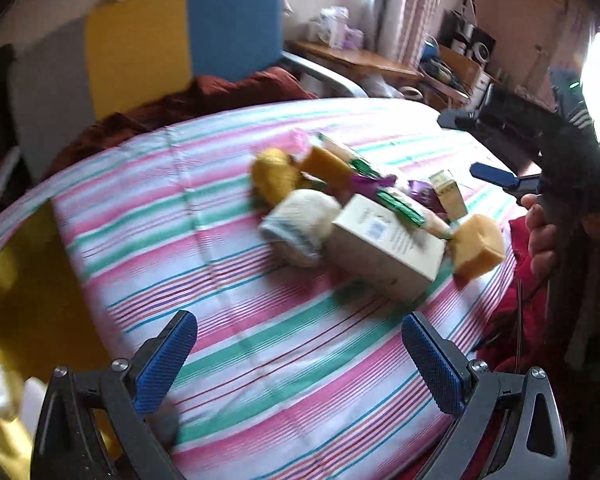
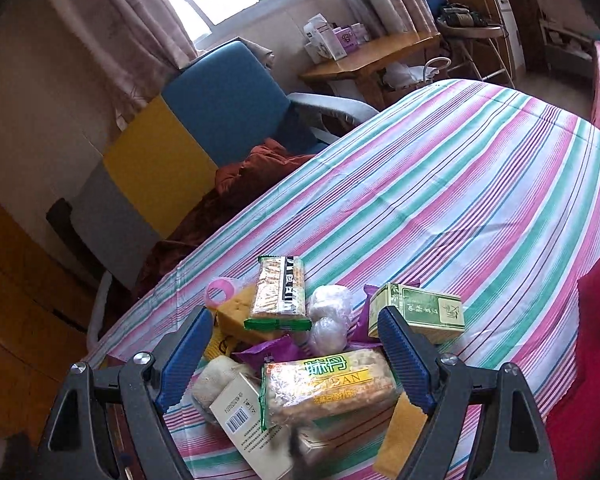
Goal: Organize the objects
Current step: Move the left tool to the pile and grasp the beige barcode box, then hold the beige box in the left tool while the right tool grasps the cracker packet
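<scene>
A pile of small goods lies on the striped bedsheet (image 1: pixel 236 312). In the left wrist view I see a beige box (image 1: pixel 384 246), a white roll (image 1: pixel 300 226), yellow sponges (image 1: pixel 478 246) and green snack packs (image 1: pixel 400 204). My left gripper (image 1: pixel 300 360) is open and empty, short of the pile. My right gripper (image 2: pixel 296 356) is open, hovering over the pile with a green-and-yellow snack pack (image 2: pixel 328 388) between its fingers, not gripped. A second snack pack (image 2: pixel 278 292), a green tea box (image 2: pixel 420 312), a white bundle (image 2: pixel 328 320) and a barcoded box (image 2: pixel 244 420) lie around it. The right gripper also shows in the left view (image 1: pixel 496 148).
A blue, yellow and grey chair (image 2: pixel 188 128) with a rust-brown cloth (image 2: pixel 252 176) stands beyond the bed. A wooden desk (image 2: pixel 372 56) with boxes is by the window. A red blanket (image 2: pixel 596 320) lies at the bed's right edge. A yellow object (image 1: pixel 24 280) is at the left.
</scene>
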Tool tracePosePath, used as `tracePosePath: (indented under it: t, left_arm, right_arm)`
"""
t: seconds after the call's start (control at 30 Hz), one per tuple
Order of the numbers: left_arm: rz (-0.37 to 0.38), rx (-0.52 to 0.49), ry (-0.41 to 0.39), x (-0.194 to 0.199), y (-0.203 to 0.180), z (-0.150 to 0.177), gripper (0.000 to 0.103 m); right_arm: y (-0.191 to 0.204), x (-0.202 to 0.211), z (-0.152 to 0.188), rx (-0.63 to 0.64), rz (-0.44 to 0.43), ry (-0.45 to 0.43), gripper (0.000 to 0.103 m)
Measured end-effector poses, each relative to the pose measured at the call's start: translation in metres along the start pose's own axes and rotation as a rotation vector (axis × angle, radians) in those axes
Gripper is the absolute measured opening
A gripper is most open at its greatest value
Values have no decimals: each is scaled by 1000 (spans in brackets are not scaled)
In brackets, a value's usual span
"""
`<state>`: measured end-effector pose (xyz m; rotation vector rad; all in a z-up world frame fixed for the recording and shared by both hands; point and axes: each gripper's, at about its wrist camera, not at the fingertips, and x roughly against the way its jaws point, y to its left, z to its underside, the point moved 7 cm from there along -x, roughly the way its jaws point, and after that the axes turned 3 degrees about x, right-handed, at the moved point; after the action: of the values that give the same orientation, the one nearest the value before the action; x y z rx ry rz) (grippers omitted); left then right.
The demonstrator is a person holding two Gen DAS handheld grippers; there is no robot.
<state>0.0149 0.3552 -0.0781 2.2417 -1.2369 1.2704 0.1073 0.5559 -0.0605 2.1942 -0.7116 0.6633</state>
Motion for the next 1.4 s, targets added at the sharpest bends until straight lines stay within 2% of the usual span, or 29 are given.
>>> tracePosePath:
  t: [0.23,0.43,0.63,0.73,0.93,1.03,1.1,1.17,1.3,1.4]
  left_arm:
    - [96,39,111,-51,-39,-28,103]
    - [116,89,207,-88,-56,-42,103]
    - [88,119,244,-111,-64,-51,103]
    - [95,99,227,-109,-63,-47,102]
    - [140,27,160,-85,-47,-29,78]
    - [159,26,157,-69,-33,-16,72]
    - [173,22,157,-55,-22,-8,60]
    - [168,3,151,-42,-15,5,55]
    - [124,-66,135,-21,-7,29,54]
    - [111,-75,127,-15,-3,41,53]
  right_arm:
    - [5,2,-3,-12,-49,-12,86]
    - [3,4,-4,-30,-78,-20,86]
    - [1,2,-4,-39,-90,-13,86]
    - [1,1,-3,-42,-87,-4,86]
    - [0,-4,0,-34,-68,14,86]
    - [0,-6,1,-29,-58,26,86]
    - [0,-10,3,-22,-54,42,86]
    - [2,-14,5,-10,-46,60,86]
    - [5,-21,11,23,-23,98,86]
    - [4,-26,15,39,-2,124,86]
